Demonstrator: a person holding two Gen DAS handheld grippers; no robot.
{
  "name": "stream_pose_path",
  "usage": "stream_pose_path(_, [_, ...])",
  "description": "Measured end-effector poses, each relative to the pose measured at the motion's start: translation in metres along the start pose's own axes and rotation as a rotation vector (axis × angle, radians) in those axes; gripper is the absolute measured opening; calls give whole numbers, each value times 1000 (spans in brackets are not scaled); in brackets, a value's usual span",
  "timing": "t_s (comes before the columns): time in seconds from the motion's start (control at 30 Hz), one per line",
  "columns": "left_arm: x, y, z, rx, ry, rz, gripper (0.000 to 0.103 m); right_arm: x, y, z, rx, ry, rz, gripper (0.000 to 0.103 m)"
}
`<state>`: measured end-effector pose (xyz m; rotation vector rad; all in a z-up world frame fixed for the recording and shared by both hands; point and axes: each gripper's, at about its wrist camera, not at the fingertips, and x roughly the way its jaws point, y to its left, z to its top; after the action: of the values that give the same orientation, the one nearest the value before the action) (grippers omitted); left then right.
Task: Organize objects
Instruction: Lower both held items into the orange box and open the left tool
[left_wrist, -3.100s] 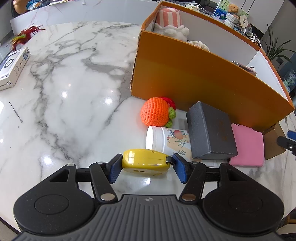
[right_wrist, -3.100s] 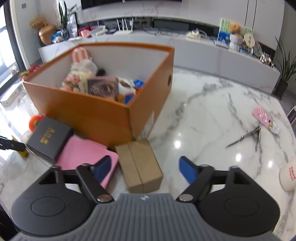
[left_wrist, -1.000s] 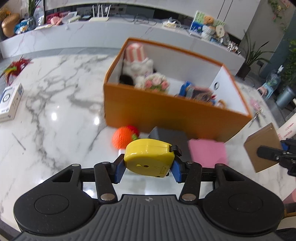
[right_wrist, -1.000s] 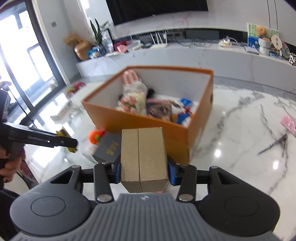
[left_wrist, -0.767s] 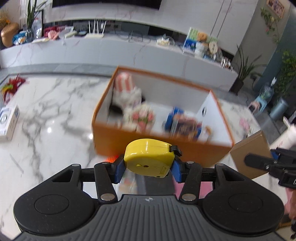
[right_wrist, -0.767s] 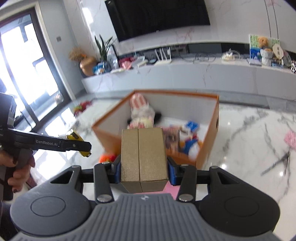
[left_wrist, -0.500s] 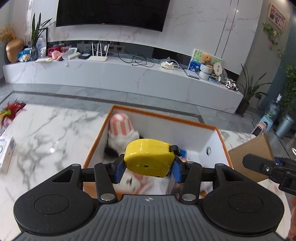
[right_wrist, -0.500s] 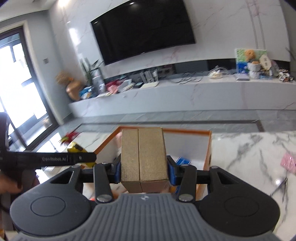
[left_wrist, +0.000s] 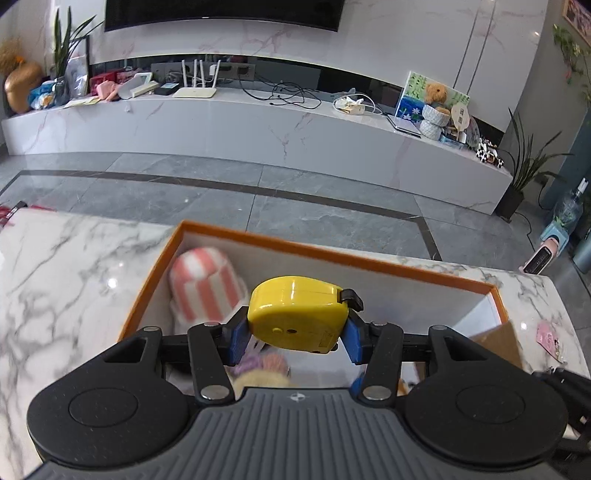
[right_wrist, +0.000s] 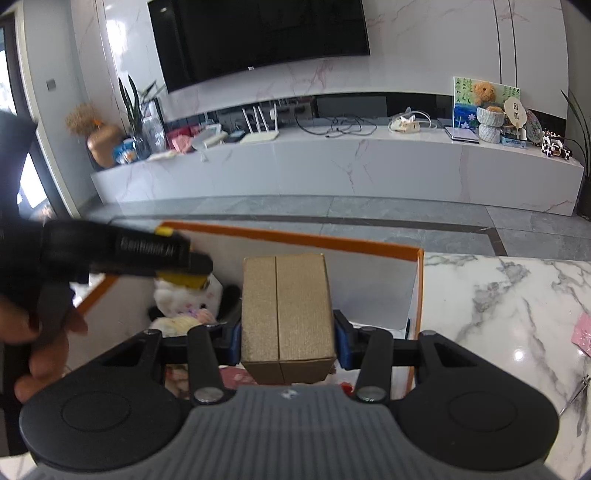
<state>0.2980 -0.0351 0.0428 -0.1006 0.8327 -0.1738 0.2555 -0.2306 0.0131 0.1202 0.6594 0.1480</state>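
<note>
My left gripper (left_wrist: 293, 338) is shut on a yellow tape measure (left_wrist: 297, 312), held above the open orange box (left_wrist: 332, 254). A pink-striped plush (left_wrist: 205, 291) lies in the box's far left corner below it, with other soft items beneath. My right gripper (right_wrist: 288, 341) is shut on a small brown cardboard box (right_wrist: 286, 312), held over the same orange box (right_wrist: 295, 238) toward its right end. In the right wrist view the left gripper (right_wrist: 147, 253) shows at the left with a hand (right_wrist: 40, 336) on its handle. A corner of the brown box (left_wrist: 495, 339) shows in the left wrist view.
The orange box stands on a white marble table (left_wrist: 55, 266). Scissors (right_wrist: 576, 393) and a pink packet (right_wrist: 581, 334) lie on the table to the right. Beyond the table are grey floor tiles and a long white console (left_wrist: 258, 129) below a wall screen.
Both grippers have carried their loads forward from in front of the orange box to above its open top. The items on the table in front of the box have dropped out of view.
</note>
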Motion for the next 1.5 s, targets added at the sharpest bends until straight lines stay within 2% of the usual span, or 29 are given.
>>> stream_pose_path(0.23, [26, -7, -2, 19, 80, -32, 58, 16, -2, 0, -13, 5, -61, 48])
stream_pose_path(0.53, [43, -15, -9, 55, 168, 5, 58, 31, 8, -2, -79, 49, -146, 48])
stream_pose_path(0.7, [43, -19, -12, 76, 177, 29, 58, 33, 15, -3, -108, 87, -172, 48])
stream_pose_path(0.87, [46, -25, -14, 108, 199, 22, 58, 33, 15, -5, -109, 106, -180, 48])
stream_pose_path(0.97, [50, -32, -15, 135, 246, 8, 58, 32, 13, -6, -108, 121, -176, 47])
stream_pose_path(1.07, [50, -35, -17, 152, 253, 42, 58, 31, 14, -7, -118, 129, -176, 47])
stream_pose_path(1.33, [51, -37, -20, 161, 282, 65, 58, 31, 20, -13, -138, 137, -181, 47])
stream_pose_path(1.5, [58, -42, -23, 190, 325, 104, 58, 31, 23, -15, -152, 143, -185, 48])
